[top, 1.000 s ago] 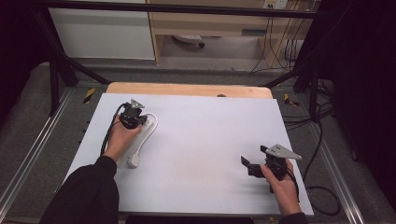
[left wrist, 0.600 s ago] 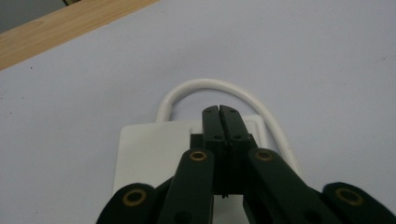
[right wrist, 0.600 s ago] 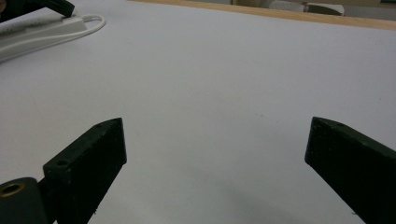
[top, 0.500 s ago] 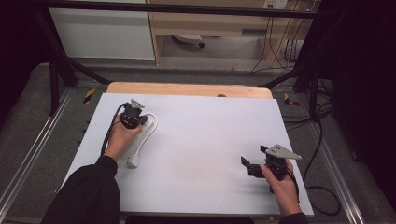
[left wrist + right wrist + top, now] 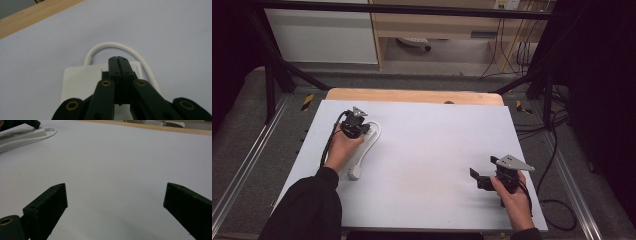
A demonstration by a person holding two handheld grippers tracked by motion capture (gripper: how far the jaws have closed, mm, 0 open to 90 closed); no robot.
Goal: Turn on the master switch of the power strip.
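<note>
The left gripper point(image 5: 117, 58), jaws pressed together (nothing between), rests on the white plastic power strip point(image 5: 80, 82) beneath it, likely pinning it, while the right gripper point(image 5: 115, 202) waits spread wide.

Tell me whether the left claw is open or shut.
Shut. The left claw has both jaws pressed together, nothing between them, above the white power strip.

In the left gripper view, the closed left gripper point(image 5: 117, 60) covers the middle of the white power strip point(image 5: 80, 82), whose lower part runs off the bottom edge.
</note>
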